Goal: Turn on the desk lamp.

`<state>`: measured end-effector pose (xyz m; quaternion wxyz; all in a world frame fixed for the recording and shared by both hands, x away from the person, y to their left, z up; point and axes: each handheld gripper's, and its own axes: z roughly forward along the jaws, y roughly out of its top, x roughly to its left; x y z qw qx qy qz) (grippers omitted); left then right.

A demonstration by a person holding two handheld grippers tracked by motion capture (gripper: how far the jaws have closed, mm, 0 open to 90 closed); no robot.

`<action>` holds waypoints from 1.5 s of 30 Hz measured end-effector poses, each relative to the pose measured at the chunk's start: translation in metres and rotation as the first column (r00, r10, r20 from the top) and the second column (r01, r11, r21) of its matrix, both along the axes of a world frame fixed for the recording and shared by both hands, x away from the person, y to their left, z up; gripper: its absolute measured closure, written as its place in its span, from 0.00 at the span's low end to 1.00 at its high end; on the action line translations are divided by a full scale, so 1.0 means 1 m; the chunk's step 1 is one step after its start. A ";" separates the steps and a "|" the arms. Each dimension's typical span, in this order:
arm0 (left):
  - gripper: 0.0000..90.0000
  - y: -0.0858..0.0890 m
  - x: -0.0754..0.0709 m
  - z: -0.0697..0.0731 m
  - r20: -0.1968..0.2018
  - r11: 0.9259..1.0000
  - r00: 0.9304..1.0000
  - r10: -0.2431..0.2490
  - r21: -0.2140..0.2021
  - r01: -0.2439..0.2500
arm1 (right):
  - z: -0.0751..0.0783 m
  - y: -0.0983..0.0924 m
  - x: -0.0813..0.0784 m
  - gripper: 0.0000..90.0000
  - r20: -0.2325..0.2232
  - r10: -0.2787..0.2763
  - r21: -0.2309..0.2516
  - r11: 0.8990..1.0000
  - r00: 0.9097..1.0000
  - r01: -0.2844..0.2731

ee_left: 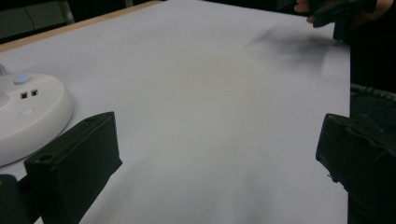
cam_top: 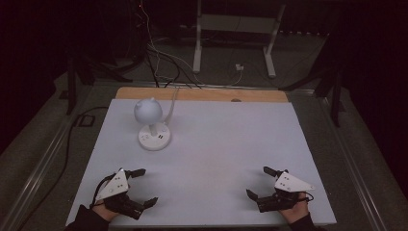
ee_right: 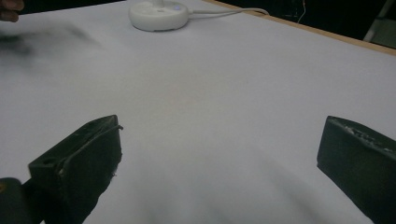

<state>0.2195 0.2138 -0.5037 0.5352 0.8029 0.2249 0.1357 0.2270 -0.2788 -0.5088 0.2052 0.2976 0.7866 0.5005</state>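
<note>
Gaping wide, both hand-held grippers [cam_top: 146, 186] [cam_top: 258, 181], empty

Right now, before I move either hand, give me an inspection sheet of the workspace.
Surface: white board on a wooden table, bare in the middle.
Job's things: white desk lamp, far left, round base, globe head.
Clutter: nothing seen.
Grippers: left gripper and right gripper both open, holding nothing, at the near edge.
Cables: lamp cord runs off the far edge; more wires on the floor.
Surroundings: dark room, white frame legs behind.
</note>
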 end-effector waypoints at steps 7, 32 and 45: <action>0.00 -0.002 0.000 -0.001 -0.003 1.000 1.000 -0.020 0.020 0.020 | 0.003 0.001 0.000 0.00 -0.010 0.034 0.011 0.999 0.999 -0.034; 0.00 -0.015 0.002 0.018 -0.050 0.993 0.993 -0.105 0.040 0.107 | 0.010 0.002 -0.005 0.00 0.026 0.023 0.072 0.997 0.999 -0.025; 0.00 -0.019 0.015 0.040 -0.018 0.999 0.999 -0.037 0.002 0.037 | 0.011 0.001 -0.005 0.00 0.027 0.013 0.082 0.997 1.000 -0.016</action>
